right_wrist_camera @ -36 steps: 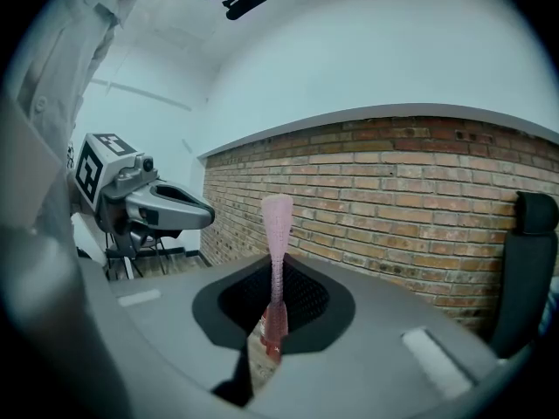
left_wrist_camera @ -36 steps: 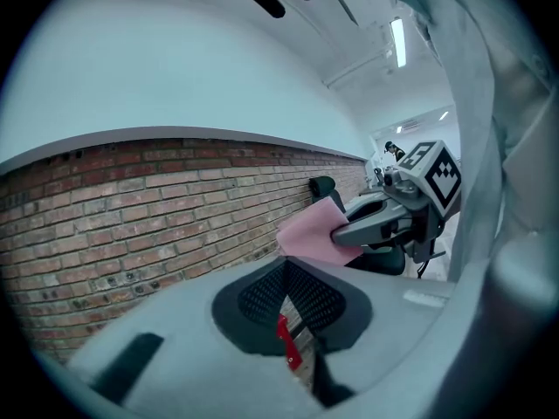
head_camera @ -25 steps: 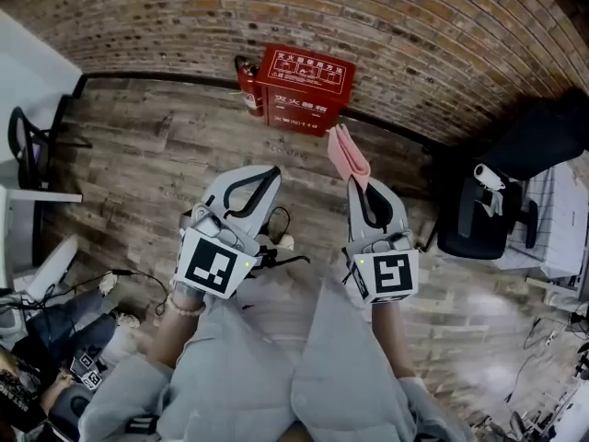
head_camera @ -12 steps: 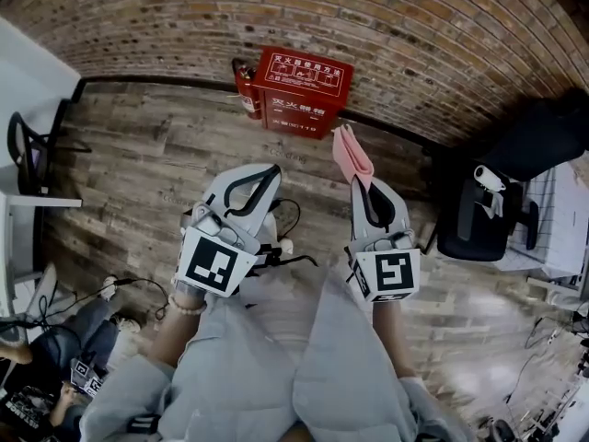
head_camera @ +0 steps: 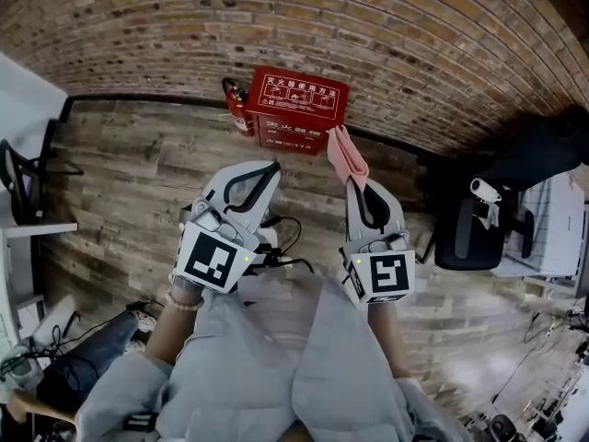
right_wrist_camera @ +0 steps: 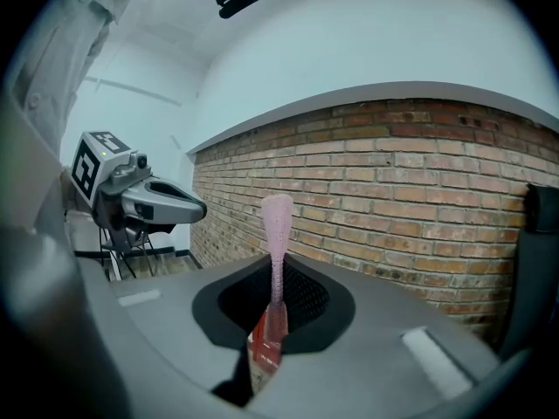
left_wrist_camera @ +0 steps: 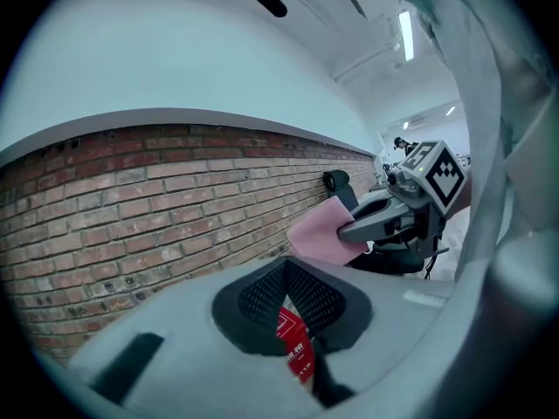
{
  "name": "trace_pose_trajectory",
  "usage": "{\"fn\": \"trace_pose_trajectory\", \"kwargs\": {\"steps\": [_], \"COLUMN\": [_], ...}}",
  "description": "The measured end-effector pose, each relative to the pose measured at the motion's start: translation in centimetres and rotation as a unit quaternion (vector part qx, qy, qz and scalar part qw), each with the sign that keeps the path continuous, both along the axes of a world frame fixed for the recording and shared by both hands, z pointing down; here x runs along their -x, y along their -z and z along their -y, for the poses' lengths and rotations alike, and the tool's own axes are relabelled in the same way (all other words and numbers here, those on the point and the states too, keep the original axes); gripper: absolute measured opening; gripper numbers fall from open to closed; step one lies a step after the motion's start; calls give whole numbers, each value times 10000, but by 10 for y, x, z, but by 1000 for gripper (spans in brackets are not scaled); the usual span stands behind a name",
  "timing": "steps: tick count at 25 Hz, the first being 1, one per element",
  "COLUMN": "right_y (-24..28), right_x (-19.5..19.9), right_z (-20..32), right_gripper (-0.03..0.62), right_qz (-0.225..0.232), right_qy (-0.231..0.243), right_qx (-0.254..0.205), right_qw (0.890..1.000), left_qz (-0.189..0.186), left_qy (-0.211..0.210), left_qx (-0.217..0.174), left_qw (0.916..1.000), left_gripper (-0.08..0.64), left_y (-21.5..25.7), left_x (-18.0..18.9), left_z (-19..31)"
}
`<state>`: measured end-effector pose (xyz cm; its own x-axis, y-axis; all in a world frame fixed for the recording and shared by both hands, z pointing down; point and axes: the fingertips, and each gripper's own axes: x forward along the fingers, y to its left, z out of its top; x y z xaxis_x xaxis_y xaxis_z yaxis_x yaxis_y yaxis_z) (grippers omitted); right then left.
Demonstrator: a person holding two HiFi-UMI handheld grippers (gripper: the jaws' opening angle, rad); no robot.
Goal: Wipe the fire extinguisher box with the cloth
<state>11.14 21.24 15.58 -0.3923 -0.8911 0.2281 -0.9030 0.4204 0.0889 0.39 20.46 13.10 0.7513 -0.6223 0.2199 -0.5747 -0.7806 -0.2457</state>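
Observation:
The red fire extinguisher box point(head_camera: 296, 107) stands on the wooden floor against the brick wall, with a red extinguisher point(head_camera: 238, 109) at its left side. My right gripper point(head_camera: 357, 184) is shut on a pink cloth point(head_camera: 347, 155) that sticks up from its tip, just short of the box's right corner. In the right gripper view the cloth point(right_wrist_camera: 277, 234) runs as a thin strip between the jaws, with the box point(right_wrist_camera: 262, 352) low behind it. My left gripper point(head_camera: 267, 168) is shut and holds nothing, apart from the box. A sliver of the box point(left_wrist_camera: 293, 343) shows past its jaws.
A brick wall point(head_camera: 414, 53) runs behind the box. A black office chair point(head_camera: 469, 224) and a white desk point(head_camera: 552, 228) stand at the right. Another chair point(head_camera: 23, 178) is at the left. Cables point(head_camera: 285, 233) lie on the floor below the grippers. A person's leg point(head_camera: 83, 366) shows at lower left.
The box sits a little lower and further left in the head view. Both grippers hold the same pose, the cloth still gripped. The person at lower left has shifted.

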Motion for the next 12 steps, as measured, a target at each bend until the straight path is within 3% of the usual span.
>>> {"fn": "trace_pose_trajectory", "kwargs": {"steps": [12], "right_y": [-3], "right_x": [33], "right_z": [110], "right_gripper": [20], "right_qz": [-63], "right_qy": [-292], "right_qx": [189], "right_qw": [9994], "left_qz": [-99], "left_qy": [-199], "left_qx": [132], "left_qw": [9997], "left_gripper": [-3], "left_y": [-5], "left_x": [34], "left_z": [124]}}
